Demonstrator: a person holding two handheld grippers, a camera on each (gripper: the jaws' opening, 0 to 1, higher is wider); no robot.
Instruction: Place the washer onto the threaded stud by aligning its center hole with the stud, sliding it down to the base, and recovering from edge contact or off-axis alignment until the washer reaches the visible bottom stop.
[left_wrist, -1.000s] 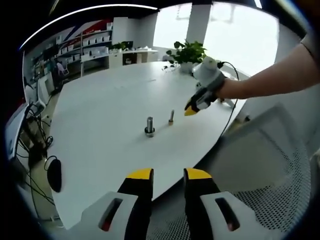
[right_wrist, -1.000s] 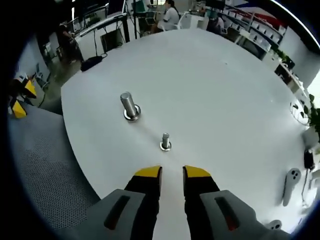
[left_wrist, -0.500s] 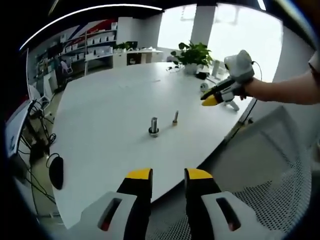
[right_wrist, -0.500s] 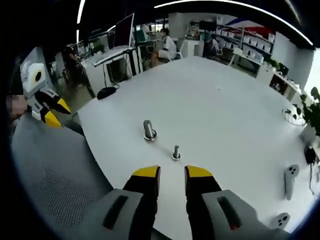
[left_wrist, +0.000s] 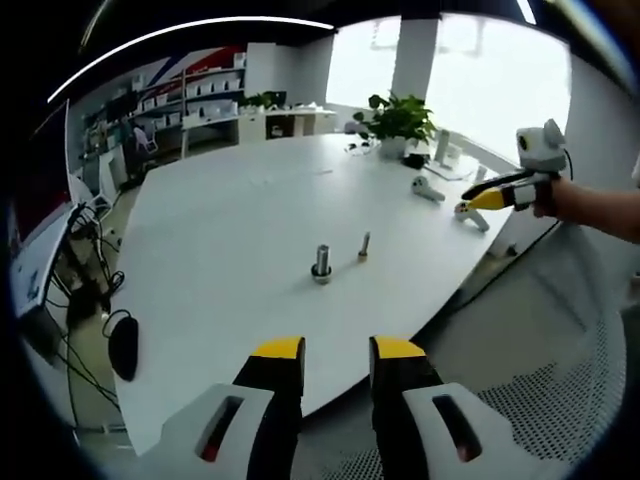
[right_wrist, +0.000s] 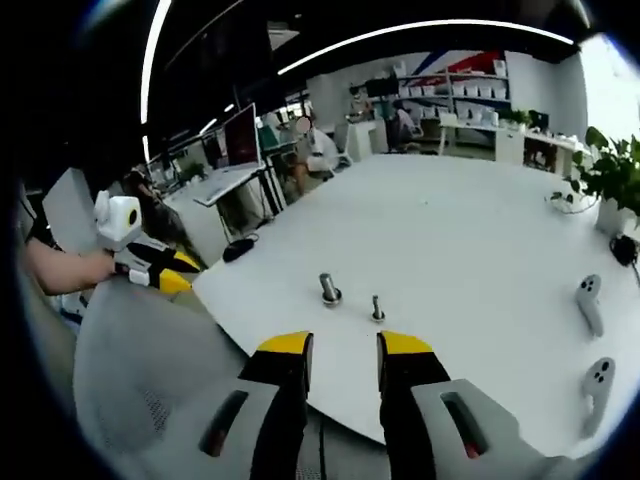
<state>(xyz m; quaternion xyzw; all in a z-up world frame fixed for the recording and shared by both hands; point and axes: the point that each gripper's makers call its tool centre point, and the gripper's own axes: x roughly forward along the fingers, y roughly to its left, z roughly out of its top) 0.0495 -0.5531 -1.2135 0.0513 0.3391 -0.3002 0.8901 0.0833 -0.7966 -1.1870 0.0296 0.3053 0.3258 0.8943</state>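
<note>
Washers rest at the bases of both studs (left_wrist: 321, 264) (left_wrist: 363, 246) on the worktop (left_wrist: 230, 230); left gripper (left_wrist: 336, 349) and right gripper (right_wrist: 345, 345), slightly parted, hold nothing, well clear.

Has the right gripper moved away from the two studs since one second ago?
Yes. In the left gripper view the right gripper has drawn back from the studs to beyond the table edge.

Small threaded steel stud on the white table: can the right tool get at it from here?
Probably yes: the right tool is off the table edge, facing the small threaded steel stud, with bare white table between.
</note>
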